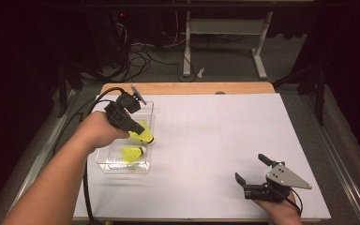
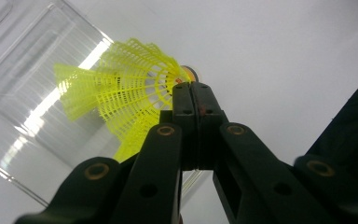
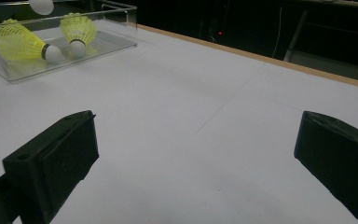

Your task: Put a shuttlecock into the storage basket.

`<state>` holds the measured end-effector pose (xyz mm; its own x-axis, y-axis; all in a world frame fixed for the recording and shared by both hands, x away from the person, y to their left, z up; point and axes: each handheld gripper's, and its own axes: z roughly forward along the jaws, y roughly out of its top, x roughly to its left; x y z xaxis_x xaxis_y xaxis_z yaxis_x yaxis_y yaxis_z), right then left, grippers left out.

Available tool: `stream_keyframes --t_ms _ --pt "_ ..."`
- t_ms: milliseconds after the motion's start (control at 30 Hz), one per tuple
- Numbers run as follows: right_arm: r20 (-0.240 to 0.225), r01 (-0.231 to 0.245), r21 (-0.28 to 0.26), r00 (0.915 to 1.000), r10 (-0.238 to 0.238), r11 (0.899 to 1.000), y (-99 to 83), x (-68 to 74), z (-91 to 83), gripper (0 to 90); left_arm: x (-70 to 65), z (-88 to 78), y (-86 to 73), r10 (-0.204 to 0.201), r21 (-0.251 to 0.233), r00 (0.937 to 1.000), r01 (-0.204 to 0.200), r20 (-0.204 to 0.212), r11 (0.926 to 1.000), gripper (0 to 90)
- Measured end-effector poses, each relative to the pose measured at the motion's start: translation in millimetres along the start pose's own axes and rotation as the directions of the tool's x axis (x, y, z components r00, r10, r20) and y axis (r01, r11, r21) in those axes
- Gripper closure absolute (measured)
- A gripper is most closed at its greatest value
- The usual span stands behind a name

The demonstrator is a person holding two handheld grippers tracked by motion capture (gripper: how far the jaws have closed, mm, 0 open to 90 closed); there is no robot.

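Right gripper (image 1: 250,174), jaws wide and empty, waits at five o'clock. Left gripper (image 2: 190,86), clamped on a shuttlecock's (image 2: 121,88) skirt, should lift gently clear of the tray (image 1: 146,165).

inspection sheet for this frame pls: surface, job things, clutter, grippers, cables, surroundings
Surface: white sheet over a wooden table; bare apart from the tray.
Job's things: clear tray at the left. One yellow shuttlecock lies in it; a second shuttlecock is pinched at its skirt, near the cork, above the tray.
Clutter: nothing seen.
Grippers: left gripper shut on the second shuttlecock; right gripper open, holding nothing, low over the sheet at the near right.
Cables: black cable trails from the left gripper off the near edge; loose cables on the floor beyond the table.
Surroundings: dark room, grey floor, white desk frame behind.
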<state>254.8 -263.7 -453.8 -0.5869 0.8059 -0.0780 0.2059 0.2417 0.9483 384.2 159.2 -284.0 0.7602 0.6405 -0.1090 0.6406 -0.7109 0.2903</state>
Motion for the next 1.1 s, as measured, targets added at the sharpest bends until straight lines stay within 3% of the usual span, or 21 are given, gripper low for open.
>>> stream_keyframes --t_ms 633,1100 --pt "0.0 -0.001 0.0 1.0 0.001 1.0 -0.5 0.3 0.7 0.3 22.5 -3.4 -24.6 -0.059 0.006 0.9982 0.059 -0.01 0.9982 90.0" --pt "-0.001 0.001 0.004 1.0 -0.001 1.0 -0.4 1.5 1.5 0.3 28.3 -7.9 -35.4 -0.083 0.003 0.9963 0.083 -0.022 0.9965 90.0"
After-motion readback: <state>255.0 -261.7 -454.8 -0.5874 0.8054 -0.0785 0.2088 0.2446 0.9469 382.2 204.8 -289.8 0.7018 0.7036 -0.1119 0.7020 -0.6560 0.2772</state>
